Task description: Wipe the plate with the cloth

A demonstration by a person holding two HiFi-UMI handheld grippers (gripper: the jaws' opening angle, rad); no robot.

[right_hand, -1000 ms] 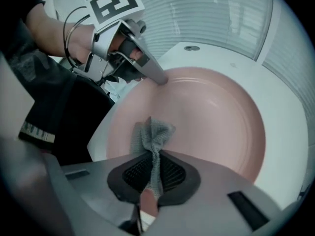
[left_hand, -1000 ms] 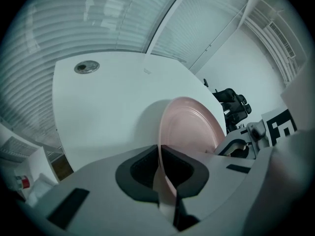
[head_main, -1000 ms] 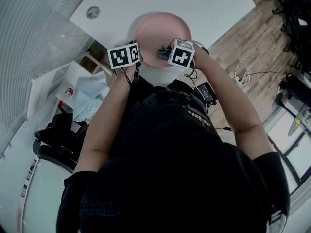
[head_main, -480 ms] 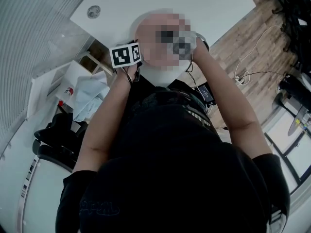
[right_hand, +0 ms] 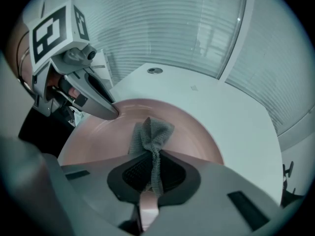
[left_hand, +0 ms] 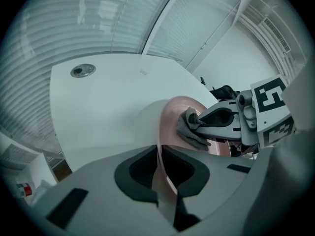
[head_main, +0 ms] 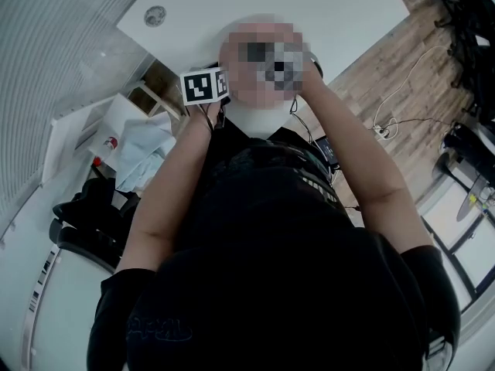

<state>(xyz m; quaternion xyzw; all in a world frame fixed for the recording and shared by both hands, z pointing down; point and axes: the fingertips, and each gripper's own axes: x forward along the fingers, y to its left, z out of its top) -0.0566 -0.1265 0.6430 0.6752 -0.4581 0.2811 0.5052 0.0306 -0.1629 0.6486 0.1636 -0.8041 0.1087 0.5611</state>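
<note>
Pinching, left jaws: the left gripper [left_hand: 160,154] has its pads closed on the rim of the plate [left_hand: 171,119], which runs edge-on between them. The jaws have just been easing apart a little, yet the rim is touched on both sides.
Right jaws: the right gripper [right_hand: 153,157] is clamped on a twisted fold of the grey cloth [right_hand: 153,132], the pads nearly together with only fabric between them.
Cloth: it is bunched just past the right fingertips, and its free end is pressed on the plate's inner face, near the middle.
Plate: pink, round and shallow, gripped at its left rim and tilted. Whether its underside touches anything cannot be told.
Tips across the plate: the left pair sits at the rim and the right pair over the face; the two pairs are near each other but apart.
Table [right_hand: 221,102]: white, lying under and beyond the plate.
Round insert [left_hand: 82,71]: set in the tabletop, well beyond the plate's far rim.
Blinds [right_hand: 162,23]: pale slats, further off beyond the plate.
Forearms [head_main: 174,176]: both reach up to the plate in the head view.
</note>
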